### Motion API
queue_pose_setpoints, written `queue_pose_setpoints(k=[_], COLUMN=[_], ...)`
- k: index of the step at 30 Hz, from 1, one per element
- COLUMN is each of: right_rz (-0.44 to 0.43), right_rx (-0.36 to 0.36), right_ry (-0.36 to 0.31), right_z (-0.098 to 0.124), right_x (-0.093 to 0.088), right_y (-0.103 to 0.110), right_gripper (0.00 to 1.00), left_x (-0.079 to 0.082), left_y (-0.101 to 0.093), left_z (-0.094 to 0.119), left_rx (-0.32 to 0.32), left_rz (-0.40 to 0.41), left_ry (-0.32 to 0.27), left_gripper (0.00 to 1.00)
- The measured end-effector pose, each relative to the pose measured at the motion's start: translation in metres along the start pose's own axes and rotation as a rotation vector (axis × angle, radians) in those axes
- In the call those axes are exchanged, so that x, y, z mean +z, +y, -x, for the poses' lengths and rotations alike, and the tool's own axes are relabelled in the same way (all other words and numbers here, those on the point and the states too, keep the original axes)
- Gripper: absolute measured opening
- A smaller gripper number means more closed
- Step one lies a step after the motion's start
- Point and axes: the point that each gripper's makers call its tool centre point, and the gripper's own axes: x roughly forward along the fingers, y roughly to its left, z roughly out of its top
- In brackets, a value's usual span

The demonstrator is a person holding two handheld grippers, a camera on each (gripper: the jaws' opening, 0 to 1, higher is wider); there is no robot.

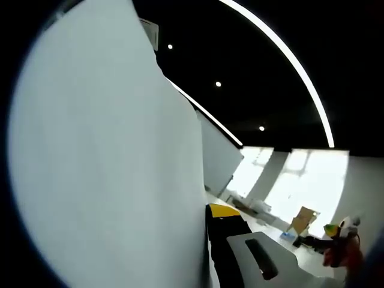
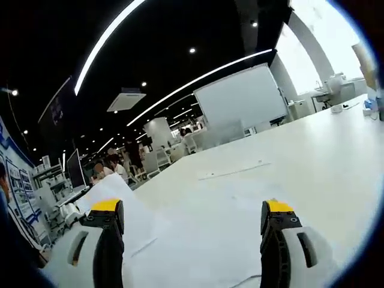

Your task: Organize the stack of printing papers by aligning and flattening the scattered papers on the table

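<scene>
- In the left gripper view, from about 9 o'clock through centre, a large white sheet of printing paper [image 1: 108, 156] stands up close to the lens, its edge running down toward 6 o'clock.
- My left gripper [image 1: 237, 252] shows one yellow-tipped jaw at about 5 o'clock, right beside that sheet's edge; the other jaw is hidden behind the paper, so I cannot tell whether it is closed on the sheet.
- In the right gripper view, my right gripper [image 2: 192, 225] has its jaws wide apart at 7 and 5 o'clock, holding nothing.
- Between and beyond those jaws the white table [image 2: 312, 150] carries loose papers [image 2: 174, 234], one curling up at about 8 o'clock, white on white and hard to separate.
- I judge the step is bringing the lifted sheet down onto the pile.
- To do it well, I would lower the sheet edge-first and use the open right jaws to square the stack's side.
- I would then press flat from centre outward, avoiding a crease.
</scene>
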Motion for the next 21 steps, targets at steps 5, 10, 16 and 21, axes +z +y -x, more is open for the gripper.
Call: queue_pose_setpoints(k=[5,10,16,21], right_rz=[0.002,-0.001,-0.002,-0.001], right_rx=[-0.012,-0.020,-0.034,-0.044], right_ry=[0.011,0.020,0.028,0.032], right_z=[-0.002,-0.003,-0.004,-0.004], right_x=[-0.005,-0.009,-0.013,-0.014], right_y=[-0.005,-0.008,-0.014,-0.018], right_gripper=[0.90,0.90,0.90,0.90], left_x=[0.000,0.000,0.000,0.000], left_y=[0.000,0.000,0.000,0.000], left_z=[0.000,0.000,0.000,0.000], left_rx=[0.000,0.000,0.000,0.000], left_rz=[0.000,0.001,0.000,0.000], left_ry=[0.001,0.001,0.000,0.000], left_gripper=[0.06,0.06,0.06,0.06])
